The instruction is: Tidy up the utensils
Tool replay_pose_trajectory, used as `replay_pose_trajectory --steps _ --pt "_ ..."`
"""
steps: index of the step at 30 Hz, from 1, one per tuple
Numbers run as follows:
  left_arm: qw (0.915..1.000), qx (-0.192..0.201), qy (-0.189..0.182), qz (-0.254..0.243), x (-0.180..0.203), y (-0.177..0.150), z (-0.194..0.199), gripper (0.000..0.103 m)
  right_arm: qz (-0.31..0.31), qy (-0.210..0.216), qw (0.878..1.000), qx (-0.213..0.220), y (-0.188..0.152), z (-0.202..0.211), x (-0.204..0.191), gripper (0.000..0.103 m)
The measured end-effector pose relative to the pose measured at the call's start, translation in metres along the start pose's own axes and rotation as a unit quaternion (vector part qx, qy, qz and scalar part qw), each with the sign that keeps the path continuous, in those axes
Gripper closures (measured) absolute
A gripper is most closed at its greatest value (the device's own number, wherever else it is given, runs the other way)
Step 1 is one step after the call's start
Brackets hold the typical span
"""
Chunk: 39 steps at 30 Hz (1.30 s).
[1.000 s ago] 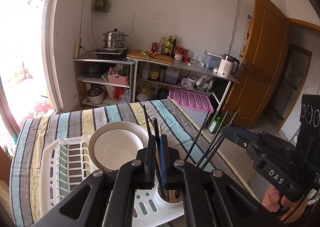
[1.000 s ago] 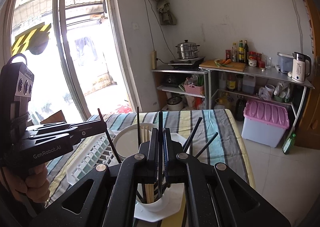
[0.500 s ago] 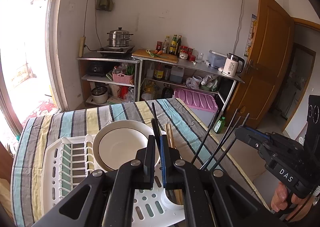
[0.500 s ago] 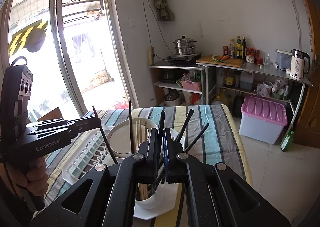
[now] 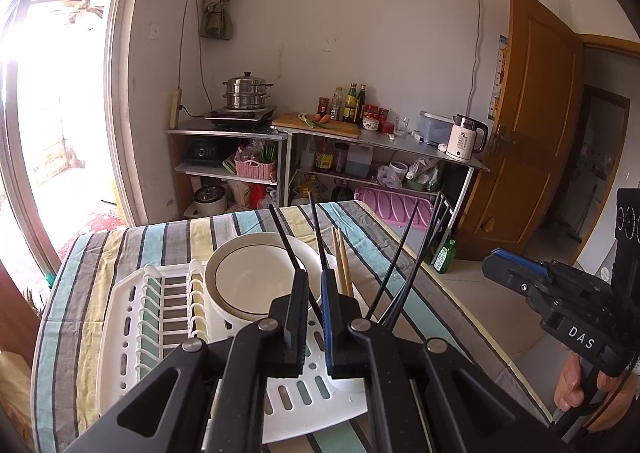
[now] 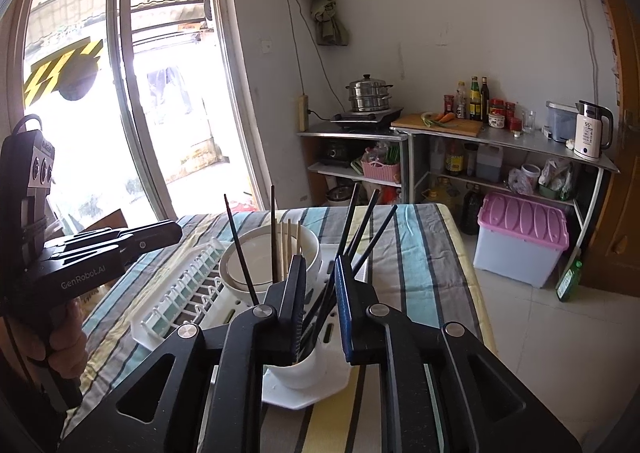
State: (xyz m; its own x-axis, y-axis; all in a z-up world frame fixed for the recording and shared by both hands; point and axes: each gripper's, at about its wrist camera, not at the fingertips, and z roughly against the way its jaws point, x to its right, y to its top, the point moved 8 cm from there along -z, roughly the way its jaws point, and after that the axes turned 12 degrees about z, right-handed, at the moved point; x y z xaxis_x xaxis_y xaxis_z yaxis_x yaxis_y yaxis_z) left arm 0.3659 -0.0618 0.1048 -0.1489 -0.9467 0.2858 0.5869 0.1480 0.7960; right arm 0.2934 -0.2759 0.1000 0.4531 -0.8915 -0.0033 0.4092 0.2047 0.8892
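We list a white dish rack (image 5: 132,317) on a striped tablecloth (image 5: 100,249), holding a white bowl (image 5: 252,277) with a dark rim line.

At the rack's near corner stands a white utensil cup (image 6: 298,367). In the left wrist view our own gripper linkage covers nearly all of it; in the right wrist view only its lower wall shows between the fingers.

In the cup we count several black chopsticks (image 6: 362,237) fanning rightward, two more black ones leaning left and upright, and a few pale wooden chopsticks (image 6: 286,249). Their lower ends are hidden, so we cannot give an exact number.

Left gripper (image 5: 316,309): fingers slightly parted, and a black chopstick (image 5: 318,231) crosses the gap between them. Whether either pad touches it we cannot make out. In the right wrist view this gripper appears at the left edge, its tips seen side-on, cut off by the frame.

Right gripper (image 6: 320,293): fingers spread, clasping nothing, with the cup and its chopsticks seen through the gap. In the left wrist view it sits well to the right of the table, partly cut off.

Background shelving (image 6: 500,157) carries a steel steamer pot (image 6: 368,93), bottles and a kettle (image 6: 592,129); small labels are unreadable.
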Motion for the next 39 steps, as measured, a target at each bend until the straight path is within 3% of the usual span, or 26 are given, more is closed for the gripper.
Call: replay_pose_trajectory --steps 7,18,28,39 --pt "0.9999 0.007 0.015 -0.003 -0.003 -0.051 0.035 0.095 0.005 0.001 1.000 -0.001 -0.027 0.026 -0.020 0.078" --pt "0.9993 0.016 0.033 0.009 -0.009 -0.133 0.091 0.094 0.017 -0.008 1.000 -0.001 -0.079 0.073 -0.059 0.076" --pt "0.9966 0.040 0.068 0.023 -0.019 -0.179 0.131 0.093 0.029 -0.012 0.999 -0.003 -0.119 0.102 -0.090 0.075" --pt "0.9939 0.037 0.097 0.040 -0.038 -0.222 0.154 0.093 0.024 -0.028 0.999 -0.014 -0.163 0.121 -0.106 0.069"
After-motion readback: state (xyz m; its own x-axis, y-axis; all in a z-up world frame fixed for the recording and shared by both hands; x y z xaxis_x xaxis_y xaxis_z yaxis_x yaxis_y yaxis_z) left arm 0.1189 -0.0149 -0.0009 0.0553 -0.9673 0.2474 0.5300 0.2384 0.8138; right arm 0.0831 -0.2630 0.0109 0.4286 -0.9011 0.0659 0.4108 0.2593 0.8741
